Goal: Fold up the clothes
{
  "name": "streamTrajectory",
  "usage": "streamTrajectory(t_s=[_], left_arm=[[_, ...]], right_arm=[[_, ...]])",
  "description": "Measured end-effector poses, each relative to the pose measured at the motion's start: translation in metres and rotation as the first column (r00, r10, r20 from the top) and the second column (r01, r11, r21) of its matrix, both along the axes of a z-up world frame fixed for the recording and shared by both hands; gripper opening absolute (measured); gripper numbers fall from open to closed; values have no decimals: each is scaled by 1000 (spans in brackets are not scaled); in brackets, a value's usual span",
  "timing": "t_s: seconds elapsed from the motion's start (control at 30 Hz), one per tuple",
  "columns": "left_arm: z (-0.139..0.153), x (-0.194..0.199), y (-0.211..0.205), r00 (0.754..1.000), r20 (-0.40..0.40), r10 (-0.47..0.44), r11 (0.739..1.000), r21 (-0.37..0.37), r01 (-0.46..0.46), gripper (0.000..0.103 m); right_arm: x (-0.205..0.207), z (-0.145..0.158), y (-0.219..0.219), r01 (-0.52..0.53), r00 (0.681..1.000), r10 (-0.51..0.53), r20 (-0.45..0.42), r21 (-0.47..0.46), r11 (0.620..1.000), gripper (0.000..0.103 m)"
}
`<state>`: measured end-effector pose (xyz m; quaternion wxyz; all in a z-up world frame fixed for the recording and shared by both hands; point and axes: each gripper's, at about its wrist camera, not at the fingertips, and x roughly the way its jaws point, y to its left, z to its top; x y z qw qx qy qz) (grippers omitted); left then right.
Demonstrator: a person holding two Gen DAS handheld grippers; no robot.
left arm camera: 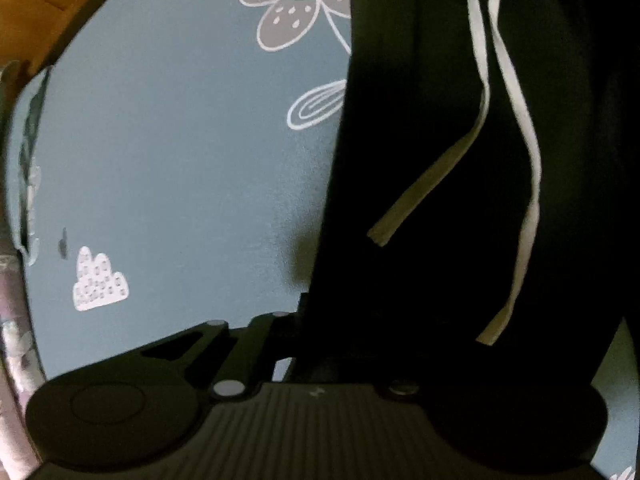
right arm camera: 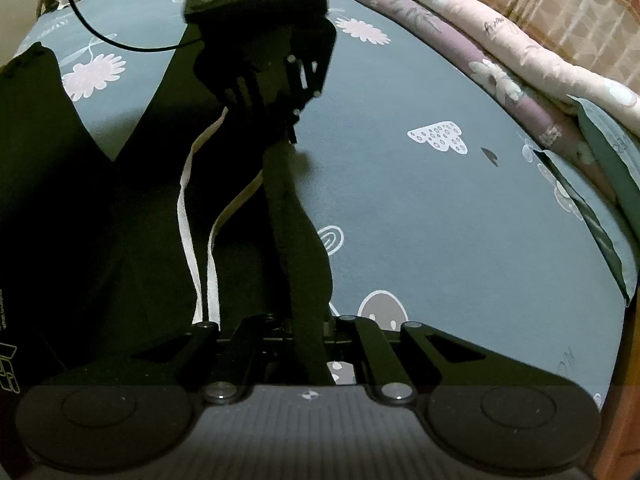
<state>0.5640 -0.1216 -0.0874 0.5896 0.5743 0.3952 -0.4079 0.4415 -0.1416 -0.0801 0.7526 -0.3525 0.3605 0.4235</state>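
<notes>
right wrist view, right tool [right arm camera: 308,328] clamped on black garment [right arm camera: 120,220] edge, left tool [right arm camera: 294,136] pinching it beyond

My right gripper [right arm camera: 298,320] is matte black: a ribbed body, two round discs at its sides, angled link arms with silver screws. My left gripper [right arm camera: 294,136] is the same black build, with a lit screen on top and a black cable [right arm camera: 100,36] trailing away.

Black drawstring garment [right arm camera: 120,220] pinched on bedsheet
</notes>
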Motion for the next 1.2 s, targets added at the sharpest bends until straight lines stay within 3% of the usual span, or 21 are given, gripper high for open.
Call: streamTrajectory(t_s=[0.3,0.43,0.7,0.97,1.2], left_arm=[[39,-22,-4,987,127,96,994,-56,-89,0],[66,-55,-4,977,164,138,988,-87,-125,0],[88,-113,-3,967,195,165,980,-145,-138,0],[68,-175,-11,987,163,8,990,-138,15,0],[64,-216,-20,985,125,-123,983,-123,138,0]], right_arm=[[-13,7,0,50,998,-49,36,-20,999,7],[-33,14,3,43,997,-40,73,-41,998,7],[-85,26,12,12,989,7,147,-124,992,7],[-142,17,17,-57,966,122,229,-273,960,7],[-185,-3,17,-110,946,213,246,-375,921,7]])
